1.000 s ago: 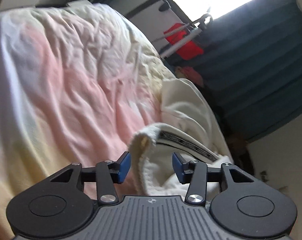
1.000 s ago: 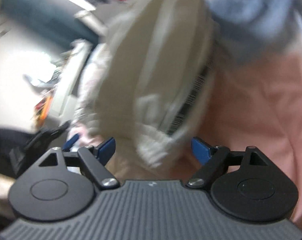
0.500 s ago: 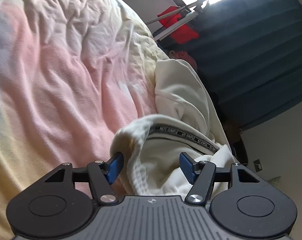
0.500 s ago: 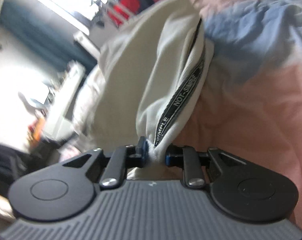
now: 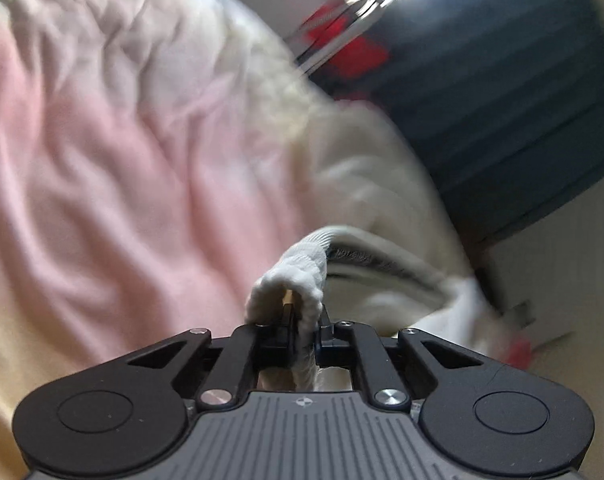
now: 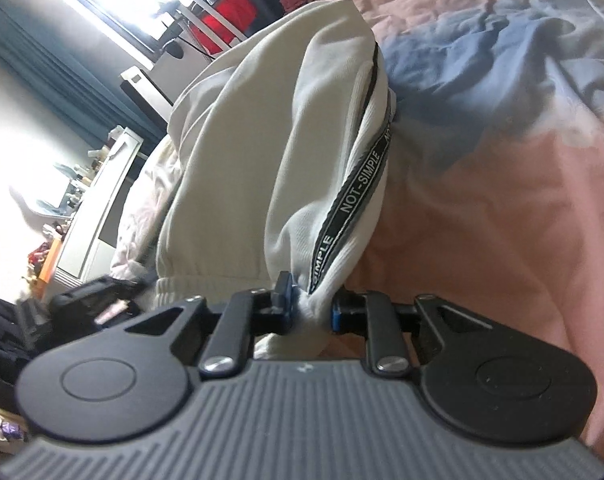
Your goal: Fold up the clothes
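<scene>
A cream-white garment [image 6: 242,140] with a black band reading NOT-SIMPLE [image 6: 353,192] lies bunched on the bed. My right gripper [image 6: 311,308] is shut on its ribbed edge, just beside the band, and the cloth rises from the jaws. In the left wrist view the same garment [image 5: 365,184] is blurred. My left gripper [image 5: 303,332] is shut on another stretch of the ribbed edge [image 5: 298,276], which loops up over the pads.
A pink, blue and pale yellow bedspread [image 5: 122,184] [image 6: 501,160] covers the bed under the garment. Dark blue curtains [image 5: 501,100], a bright window and a red item on a rack [image 6: 226,12] stand beyond. A white dresser [image 6: 98,200] is at the left.
My left gripper moved in on the ribbed edge and its jaws closed on it. My right gripper, open a second ago, closed on the edge by the band and keeps hold.
</scene>
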